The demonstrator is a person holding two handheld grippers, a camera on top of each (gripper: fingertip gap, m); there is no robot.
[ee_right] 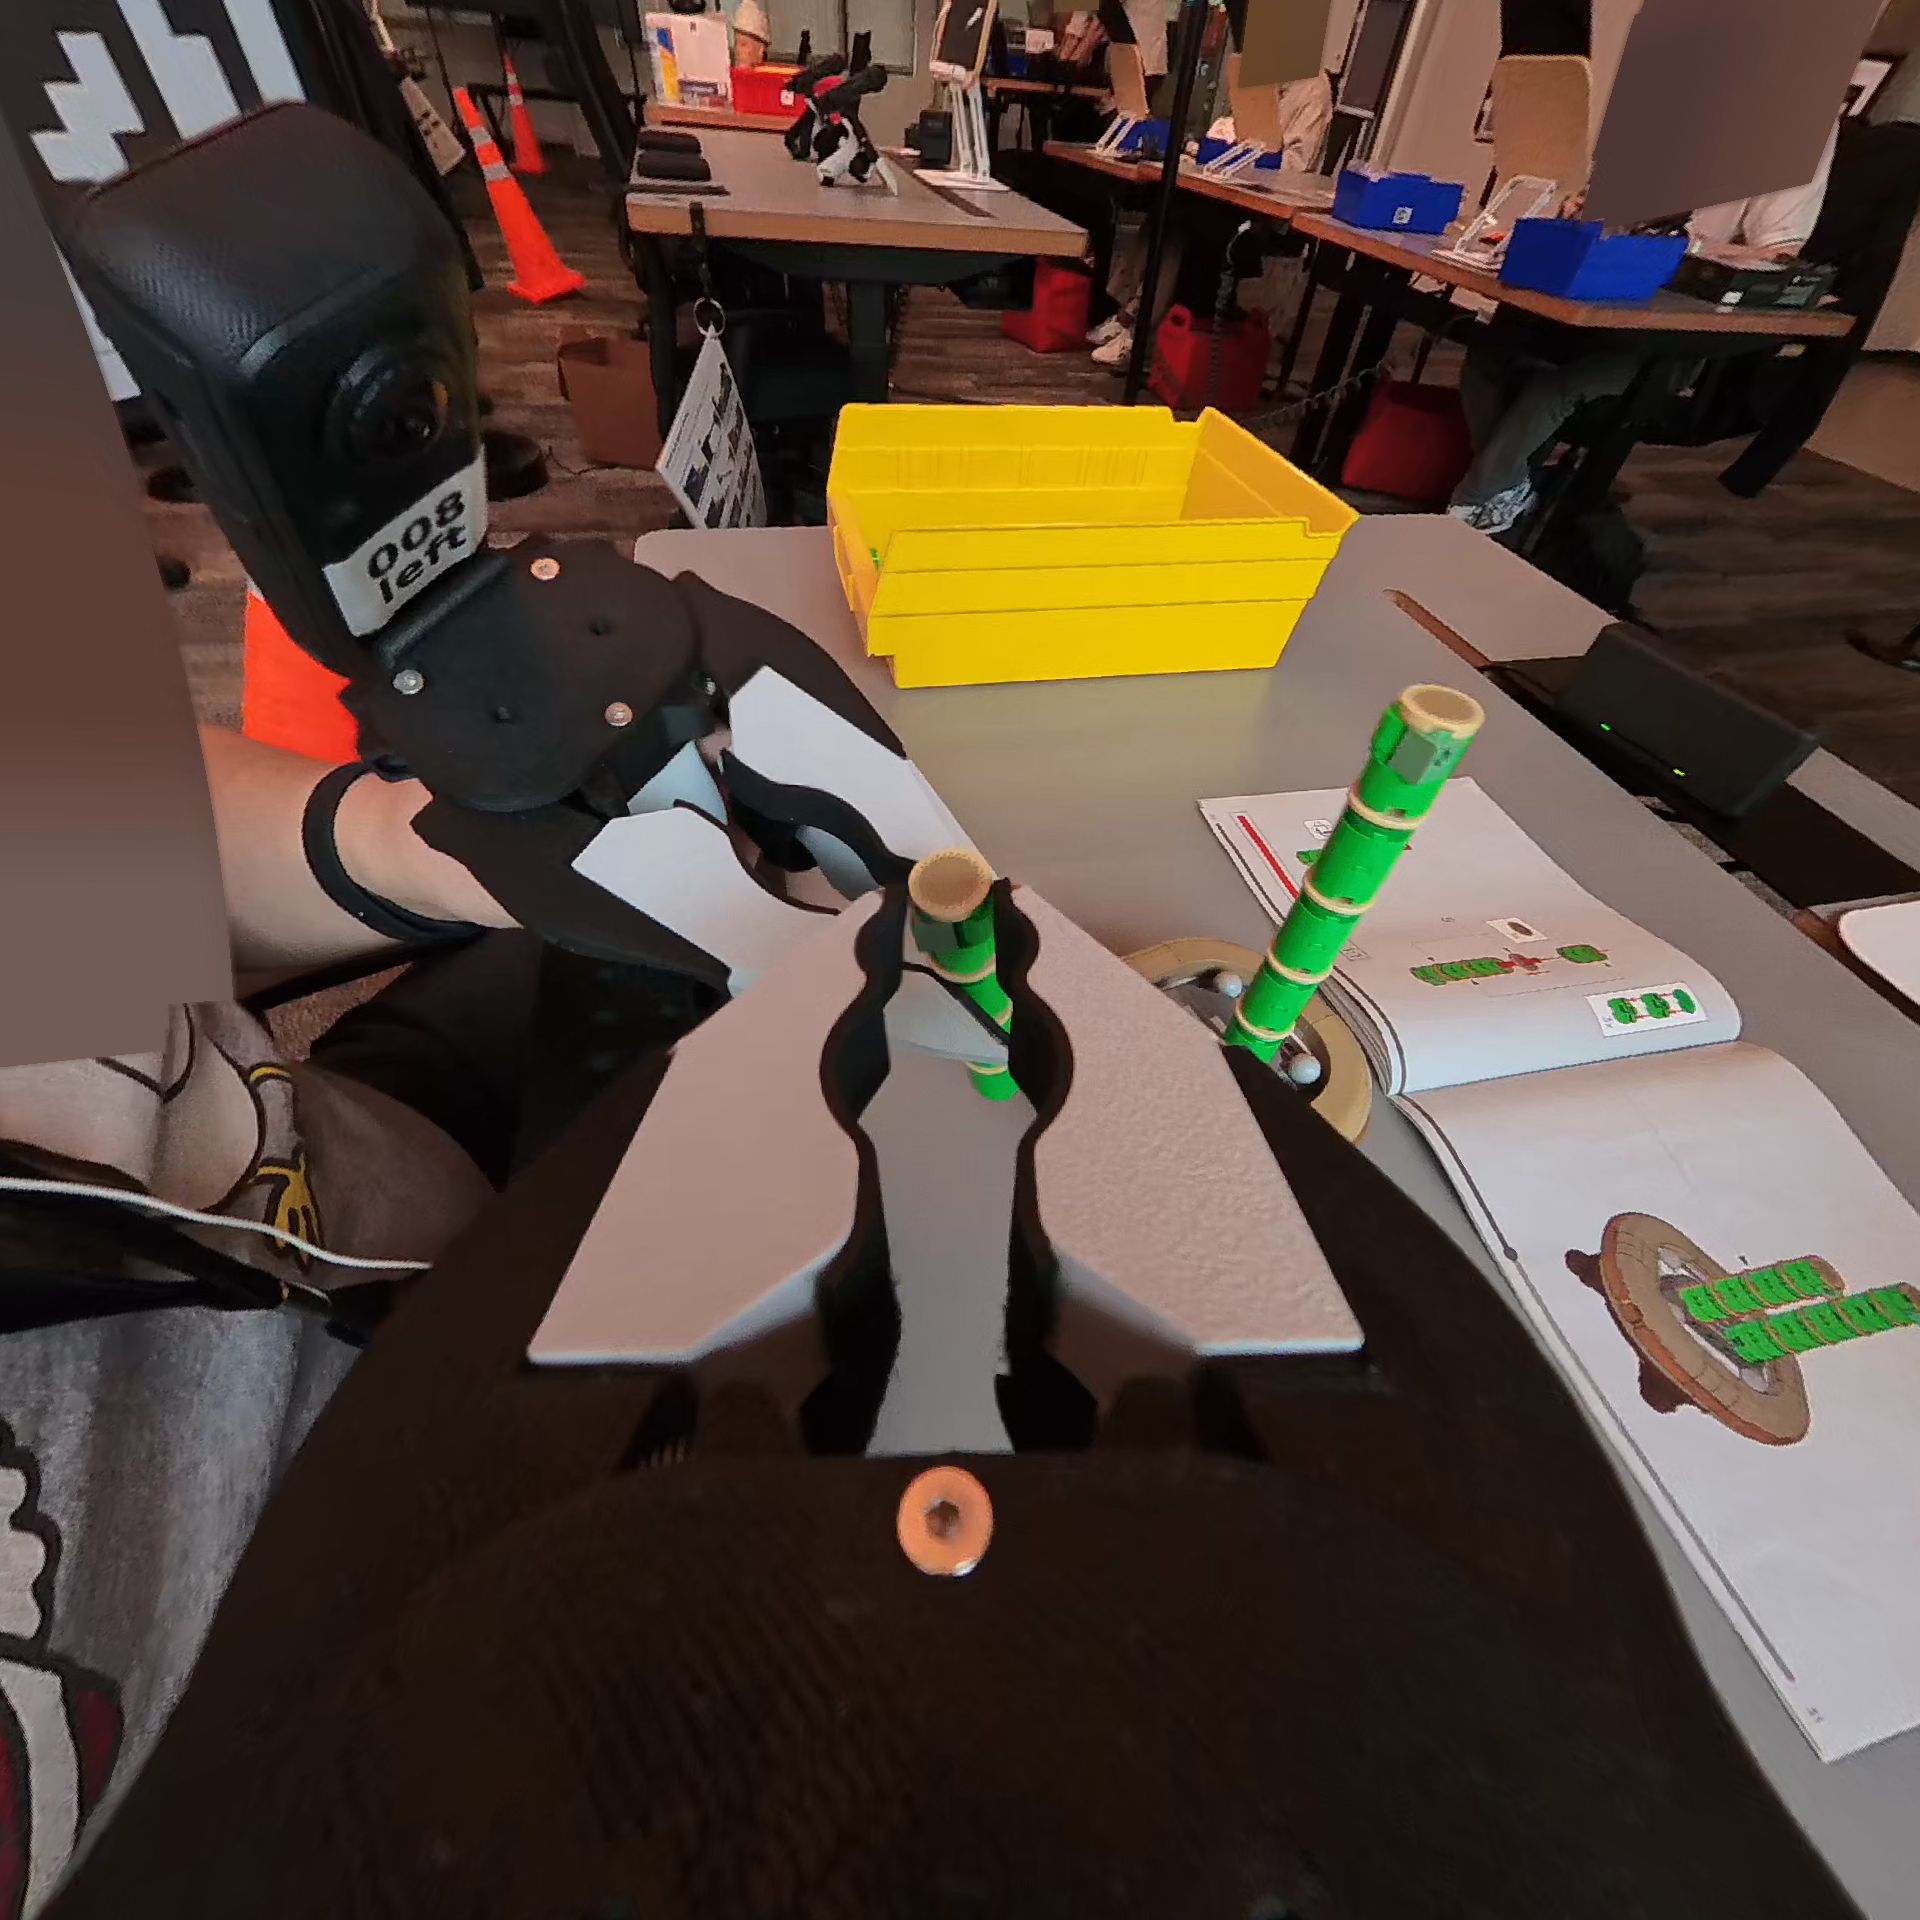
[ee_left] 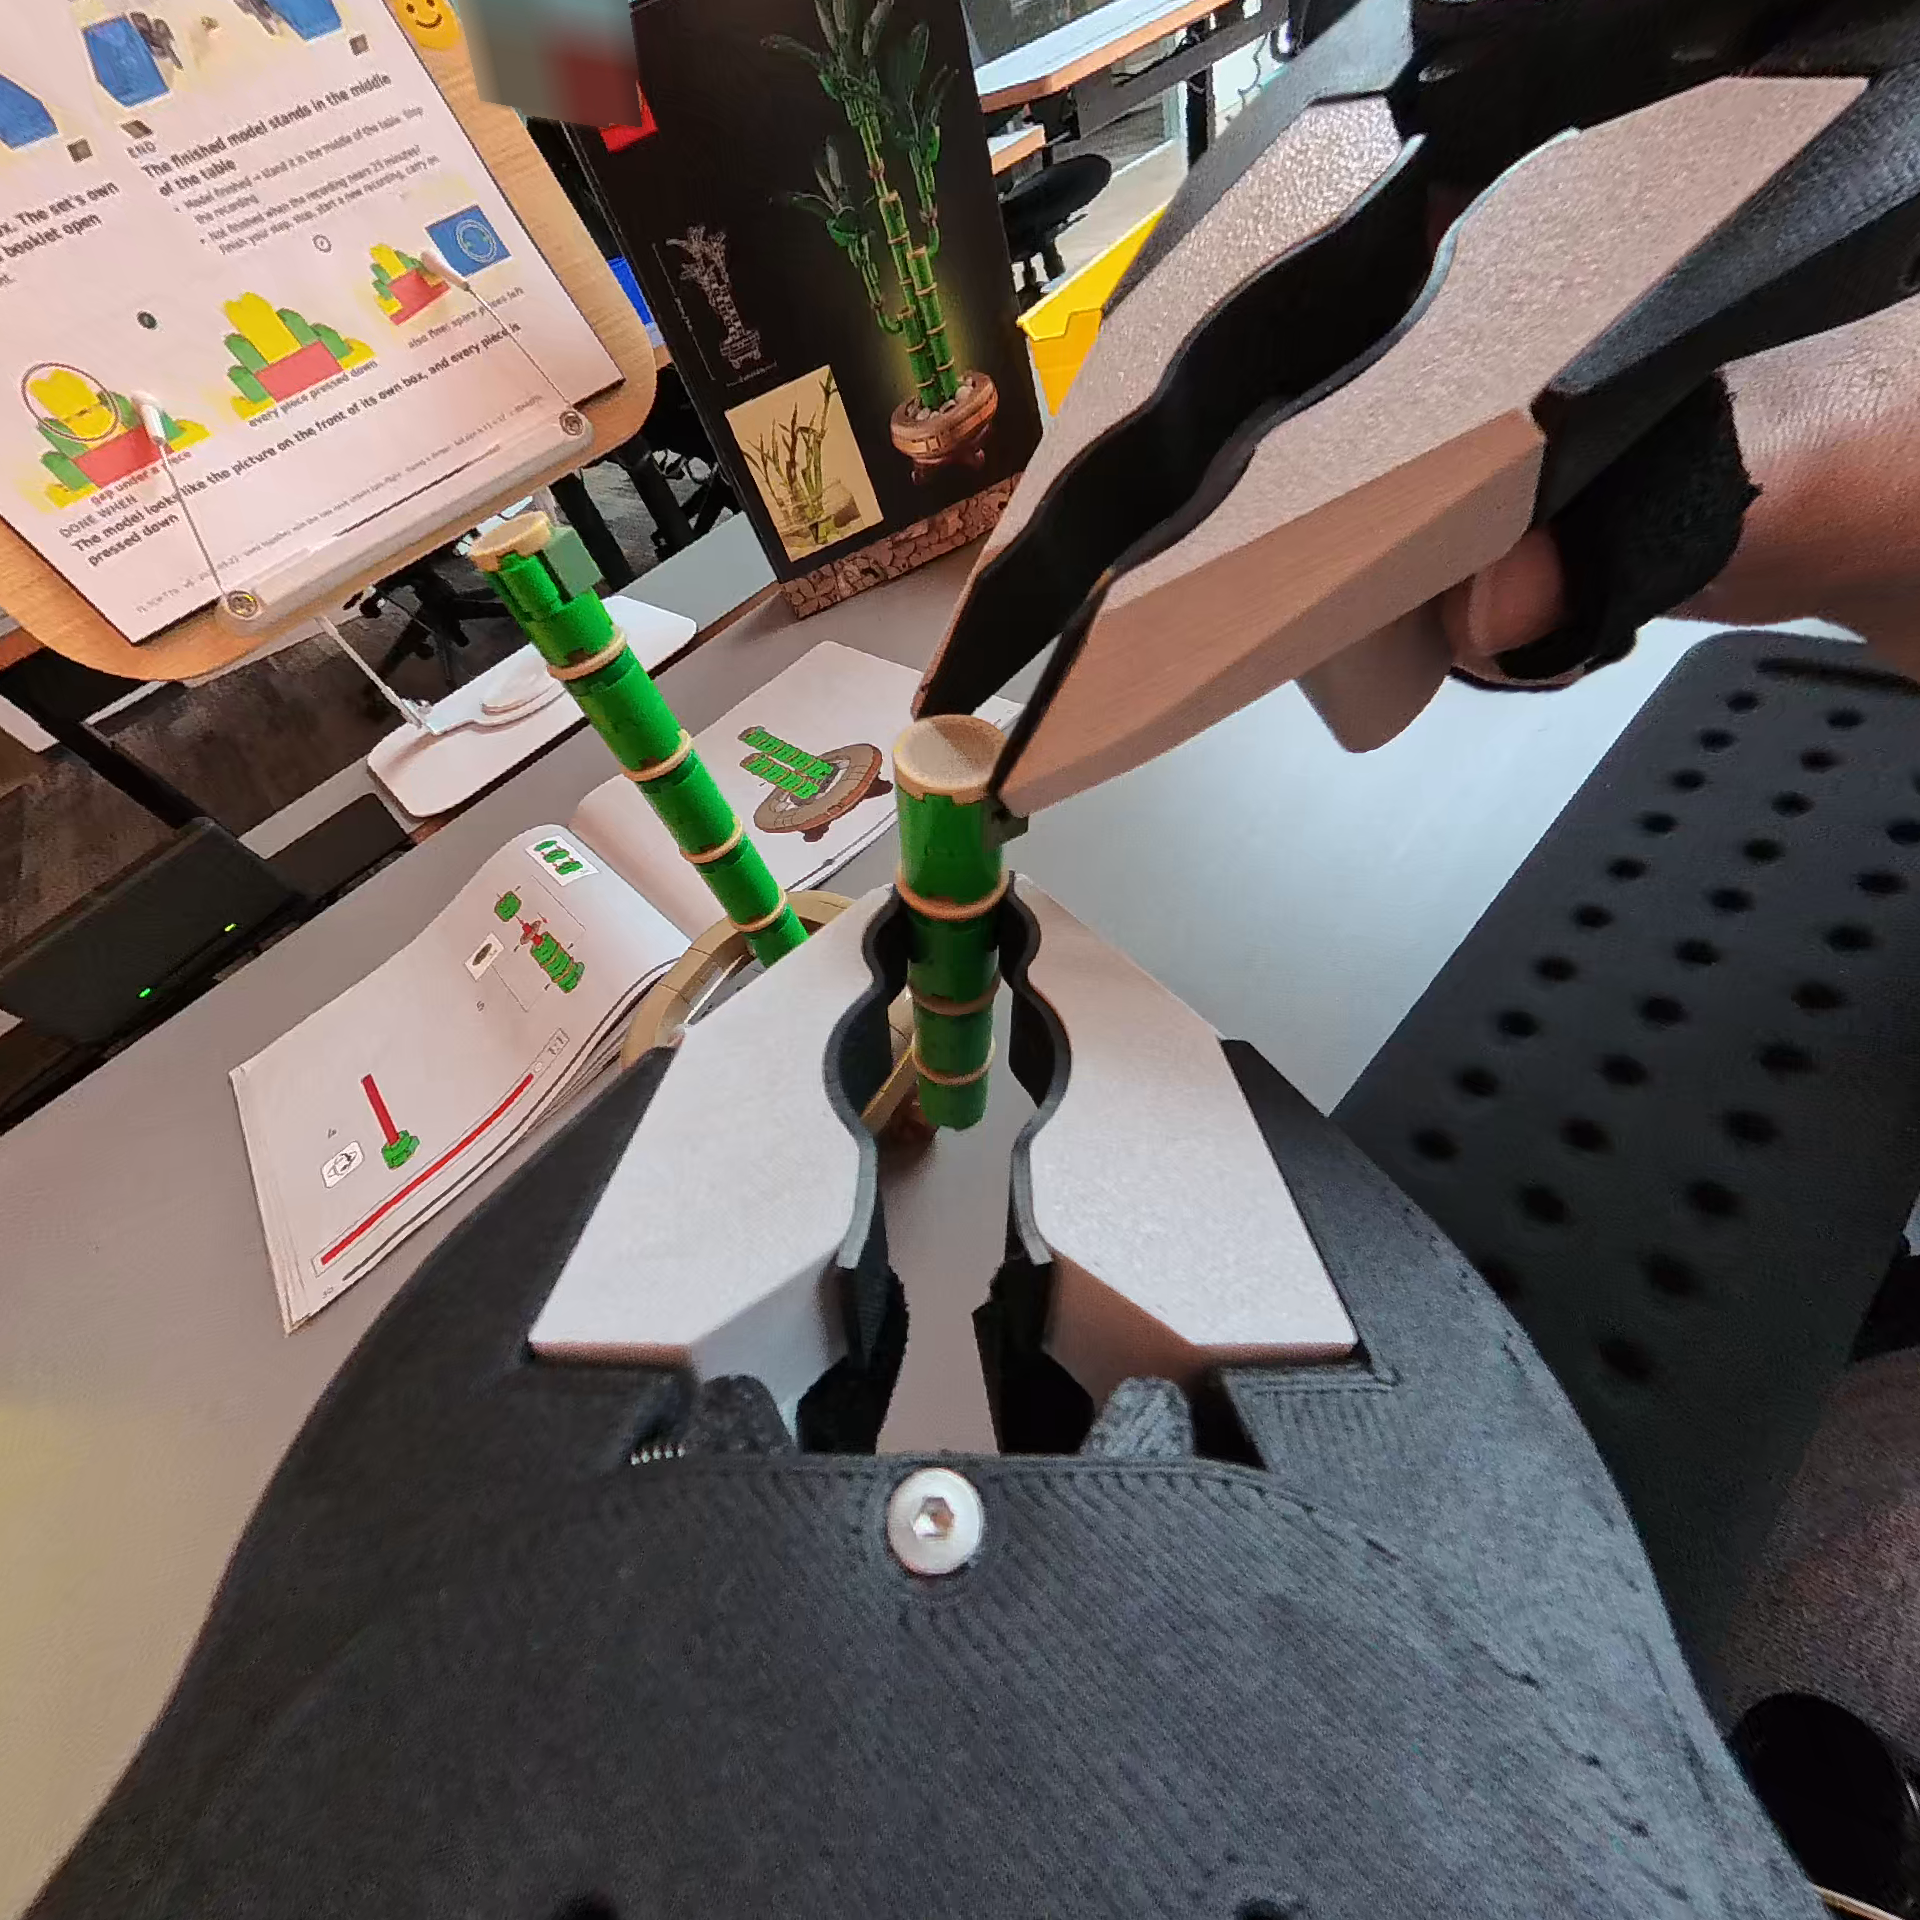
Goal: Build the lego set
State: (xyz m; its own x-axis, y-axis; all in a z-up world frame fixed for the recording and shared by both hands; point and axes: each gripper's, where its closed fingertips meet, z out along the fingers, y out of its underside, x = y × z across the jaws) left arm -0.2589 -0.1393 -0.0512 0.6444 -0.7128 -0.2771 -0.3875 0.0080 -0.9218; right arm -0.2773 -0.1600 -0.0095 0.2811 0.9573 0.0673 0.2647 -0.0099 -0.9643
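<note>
A short green bamboo stalk [ee_left: 948,935] with a tan cap is held upright above the grey table. My left gripper [ee_left: 951,914] is shut on its middle. My right gripper [ee_right: 945,904] comes in from above and is shut around the stalk's top [ee_right: 961,935], just under the cap; it also shows in the left wrist view [ee_left: 966,764]. The left gripper shows in the right wrist view [ee_right: 930,966]. A taller green stalk [ee_left: 644,717] [ee_right: 1330,894] stands tilted in the round tan base [ee_left: 717,956] [ee_right: 1340,1101].
The open instruction booklet [ee_left: 436,1039] [ee_right: 1621,1195] lies beside the base. A yellow bin [ee_right: 1081,582] stands at the table's far side. The set's box [ee_left: 831,312] and a sheet on a wooden stand [ee_left: 260,312] stand behind. A black box [ee_right: 1683,748] sits at the edge.
</note>
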